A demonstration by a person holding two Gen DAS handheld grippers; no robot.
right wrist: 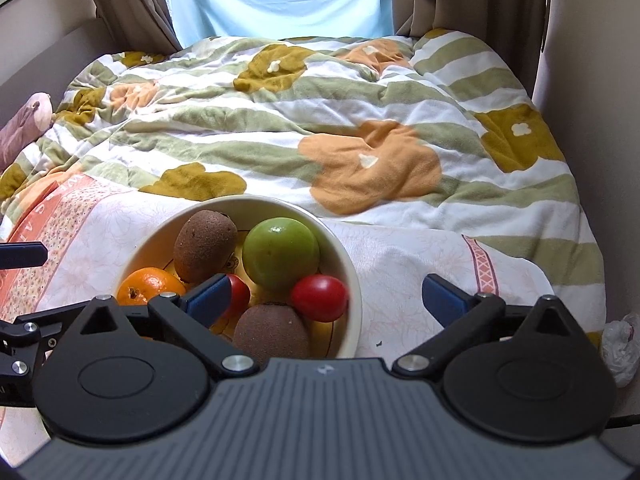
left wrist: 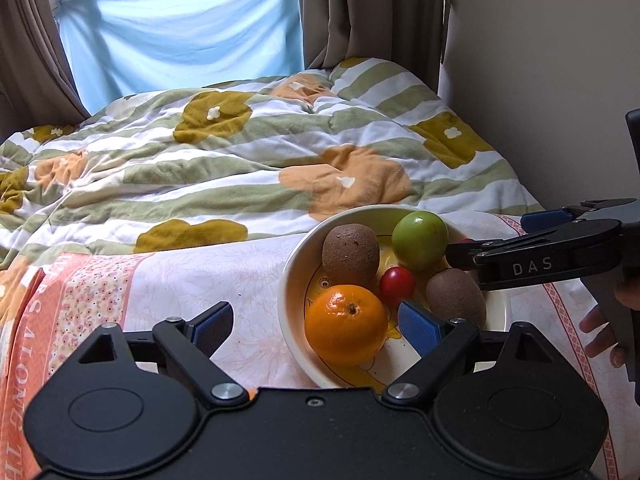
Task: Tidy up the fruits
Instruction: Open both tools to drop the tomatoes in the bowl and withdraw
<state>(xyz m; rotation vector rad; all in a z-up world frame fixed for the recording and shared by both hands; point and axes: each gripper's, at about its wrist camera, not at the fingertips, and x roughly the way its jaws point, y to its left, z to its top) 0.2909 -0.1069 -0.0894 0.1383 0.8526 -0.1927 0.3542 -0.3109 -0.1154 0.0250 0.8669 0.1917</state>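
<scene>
Six fruits: all sit in the bowl [right wrist: 352, 276] on the bed sheet [right wrist: 400, 264] — orange [left wrist: 346, 324], two kiwis [left wrist: 351, 254] [left wrist: 455, 297], green apple [left wrist: 420, 240], two red tomatoes [right wrist: 320, 297] [left wrist: 397, 286].
Left gripper [left wrist: 320, 326]: jaws wide open, empty; orange lies between them, untouched.
Right gripper [right wrist: 328, 300]: jaws wide open, empty; near kiwi and one tomato lie between them.
Handling: tomatoes probably soft, slippery; kiwis rough, firmer; orange and apple likely heavier, round, prone to roll.
Hold: across each fruit's widest middle.
Edges: bowl rim passes under both jaw spans.
Room: bare sheet left of the left jaws, right of the right jaws.
Risk: soft bedding may tip the bowl.
</scene>
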